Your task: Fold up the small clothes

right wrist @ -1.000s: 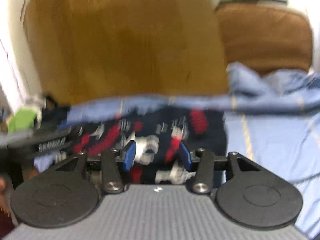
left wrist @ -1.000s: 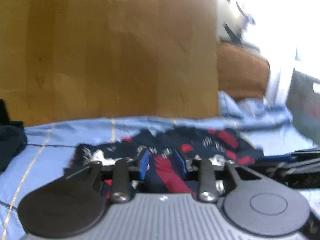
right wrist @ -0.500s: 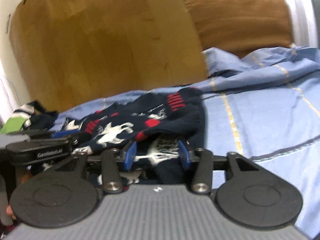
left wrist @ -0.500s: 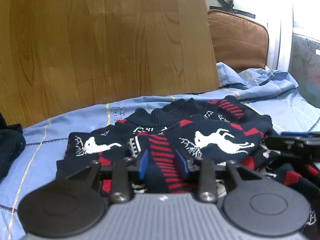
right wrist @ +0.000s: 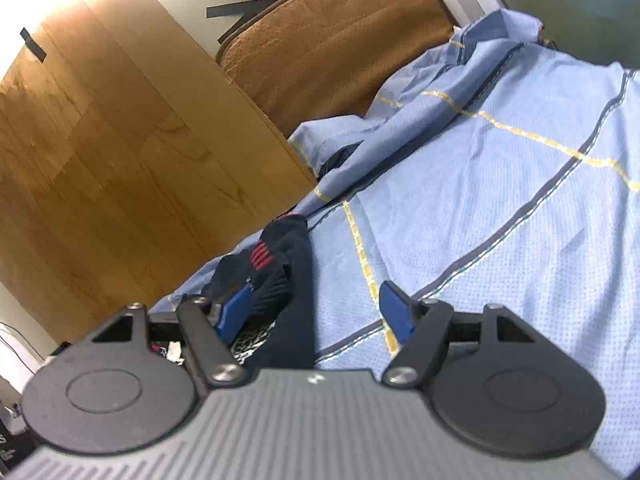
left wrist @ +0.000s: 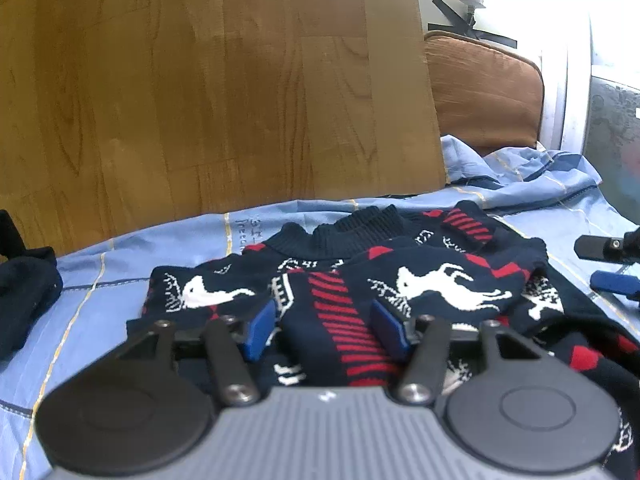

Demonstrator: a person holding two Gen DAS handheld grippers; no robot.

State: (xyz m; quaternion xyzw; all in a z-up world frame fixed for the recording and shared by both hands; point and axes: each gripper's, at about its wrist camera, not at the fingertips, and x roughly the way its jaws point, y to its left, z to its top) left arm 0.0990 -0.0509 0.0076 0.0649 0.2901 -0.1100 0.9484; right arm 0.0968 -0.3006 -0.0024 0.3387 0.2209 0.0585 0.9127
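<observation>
Navy sweater [left wrist: 400, 280] with white reindeer and red striped bands: lying partly folded on a light blue bedsheet [left wrist: 120, 264] with yellow and dark lines, collar toward a wooden headboard [left wrist: 208, 88]

Left gripper [left wrist: 326, 326]: low over the near edge of the sweater, jaws opening, about half apart. A raised fold with a red striped band between the blue pads [left wrist: 258, 330]; right pad close against the fold, left pad with a visible gap beside it, so no firm clamp

Right gripper [right wrist: 320, 312]: rolled sideways, at the right edge of the sweater [right wrist: 288, 264], jaws opening and fairly wide. Dark knit edge lying between the fingers, near the left pad [right wrist: 236, 308]; right pad over bare bedsheet [right wrist: 500, 208], apart from the cloth. No pinch visible. Same gripper [left wrist: 612, 276] seen in the left wrist view at the far right, just beside the sweater's right side

Other items:
- dark garment [left wrist: 24, 292] on the sheet at the left, well apart from the sweater
- brown cushion [left wrist: 484, 92] upright beside the headboard, behind a rumpled part of the sheet
- black tape strips [right wrist: 240, 8] on the pale wall above the cushion
</observation>
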